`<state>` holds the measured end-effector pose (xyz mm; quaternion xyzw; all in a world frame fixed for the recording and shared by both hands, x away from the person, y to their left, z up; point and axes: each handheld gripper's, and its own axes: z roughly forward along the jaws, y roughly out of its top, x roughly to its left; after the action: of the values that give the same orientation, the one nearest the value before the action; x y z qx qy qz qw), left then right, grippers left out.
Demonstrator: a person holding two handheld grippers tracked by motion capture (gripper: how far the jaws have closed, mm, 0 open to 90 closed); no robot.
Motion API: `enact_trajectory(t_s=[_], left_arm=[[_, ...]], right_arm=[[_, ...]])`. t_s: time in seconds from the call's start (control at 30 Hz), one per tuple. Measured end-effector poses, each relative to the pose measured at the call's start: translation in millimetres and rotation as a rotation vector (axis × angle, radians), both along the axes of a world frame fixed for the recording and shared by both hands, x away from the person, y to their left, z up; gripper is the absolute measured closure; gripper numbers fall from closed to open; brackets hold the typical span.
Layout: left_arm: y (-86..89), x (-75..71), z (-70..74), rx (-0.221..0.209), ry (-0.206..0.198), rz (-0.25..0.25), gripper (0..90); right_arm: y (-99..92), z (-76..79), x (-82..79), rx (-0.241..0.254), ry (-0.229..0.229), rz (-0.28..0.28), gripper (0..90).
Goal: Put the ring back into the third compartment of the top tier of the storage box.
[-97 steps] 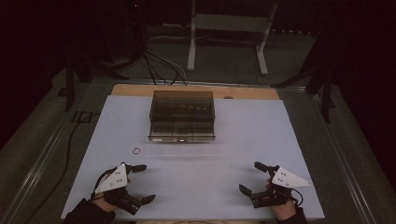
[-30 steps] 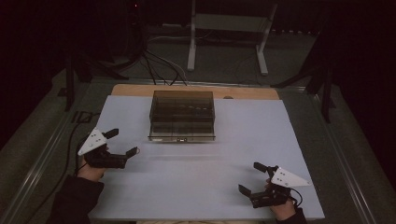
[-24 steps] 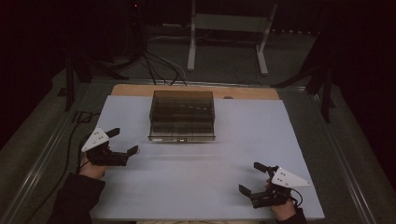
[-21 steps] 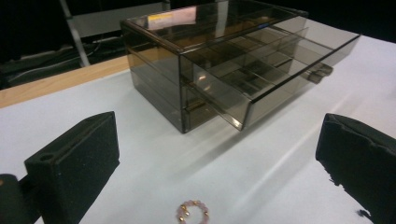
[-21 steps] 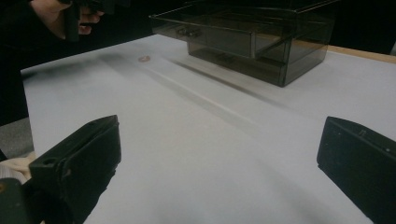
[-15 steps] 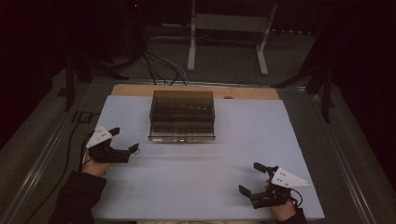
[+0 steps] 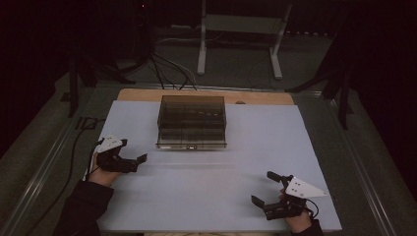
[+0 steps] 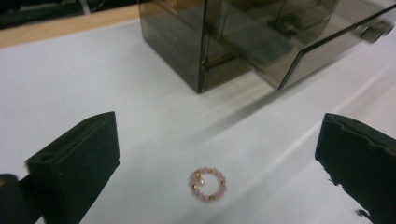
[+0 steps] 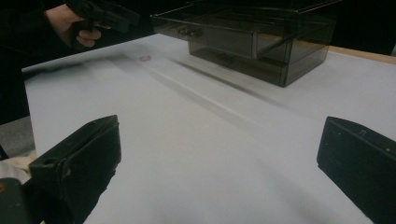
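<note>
Bracelet (image 8: 208,184) lies flat on the white surface (image 7: 206,187) just before the smoky box (image 7: 192,121), between the left gripper's (image 7: 125,160) parted fingers (image 8: 74,161), while the right gripper (image 7: 270,194), likewise open, rests well apart.

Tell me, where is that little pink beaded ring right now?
The pink beaded ring lies flat on the white table sheet, between the left gripper's open jaws, just short of the smoky plastic drawer box.
</note>
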<state>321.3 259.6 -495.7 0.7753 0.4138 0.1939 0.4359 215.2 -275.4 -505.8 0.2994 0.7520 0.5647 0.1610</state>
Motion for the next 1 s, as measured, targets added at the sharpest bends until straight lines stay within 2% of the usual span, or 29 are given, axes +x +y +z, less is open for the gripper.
enact_trajectory(t_s=[0.23,0.33,0.37,0.47,0.53,0.7,0.73,0.87,1.0], left_arm=[[1.8,2.3,-3.8,0.031,0.069,0.034,8.5],[1.9,3.3,-5.0,0.042,0.096,0.053,16.6],[1.8,3.8,-5.3,0.037,0.106,0.045,16.7],[-0.2,4.2,-6.4,0.056,0.122,0.049,18.4],[-1.7,4.6,-7.8,0.083,0.125,0.066,23.2],[-2.4,5.4,-11.0,0.086,0.144,0.069,32.0],[-2.6,5.5,-11.0,0.091,0.148,0.061,37.6],[-6.2,5.6,-13.0,0.118,0.156,0.059,49.8],[-9.1,7.3,-17.7,0.134,0.177,0.057,58.2]], right_arm=[[0.1,-0.4,0.4,-0.002,0.004,-0.001,0.0],[0.3,-0.3,0.1,-0.002,0.003,0.000,0.0],[0.3,-0.5,0.3,-0.003,0.004,0.001,0.0],[0.3,-1.0,0.7,-0.006,0.007,0.001,0.0],[0.4,-0.6,0.3,-0.003,0.004,0.001,0.0],[0.6,-1.1,0.7,-0.008,0.007,0.003,0.0],[0.5,-0.9,0.6,-0.005,0.005,0.002,0.0],[0.3,-0.8,0.4,-0.005,0.005,0.000,0.0],[0.4,-1.2,0.7,-0.009,0.008,0.001,0.0]])
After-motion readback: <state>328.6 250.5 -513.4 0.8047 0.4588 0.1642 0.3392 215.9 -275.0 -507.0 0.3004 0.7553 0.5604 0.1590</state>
